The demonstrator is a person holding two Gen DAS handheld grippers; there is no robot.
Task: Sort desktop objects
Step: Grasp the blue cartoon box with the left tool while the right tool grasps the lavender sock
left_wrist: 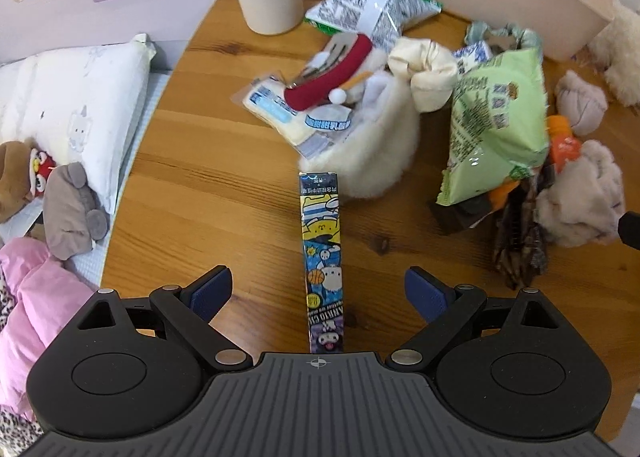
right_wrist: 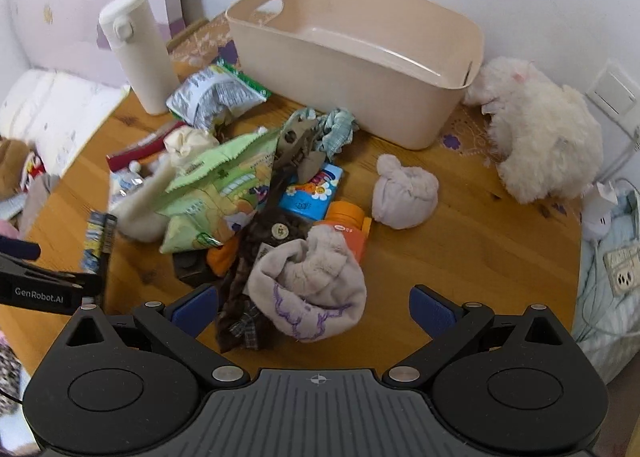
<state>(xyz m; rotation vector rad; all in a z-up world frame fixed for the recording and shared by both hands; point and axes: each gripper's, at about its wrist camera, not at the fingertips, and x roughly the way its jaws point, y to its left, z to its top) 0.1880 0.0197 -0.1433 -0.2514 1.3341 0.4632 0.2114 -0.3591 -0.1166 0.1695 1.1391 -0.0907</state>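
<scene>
Narrow cartoon-printed box (left_wrist: 322, 257) stands on edge between the spread left claw (left_wrist: 318, 291).

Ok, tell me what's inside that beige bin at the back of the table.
The beige bin shows only bare inner walls and a strip of floor along its far side; nothing is visible inside. The near wall hides the rest of the floor, so something low there cannot be ruled out.

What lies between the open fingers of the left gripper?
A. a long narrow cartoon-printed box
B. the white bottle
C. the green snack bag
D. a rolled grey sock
A: in the left wrist view the cartoon-printed box stands on its thin edge on the wooden table, running straight up between the fingers of the open left gripper, which do not touch it.
</scene>
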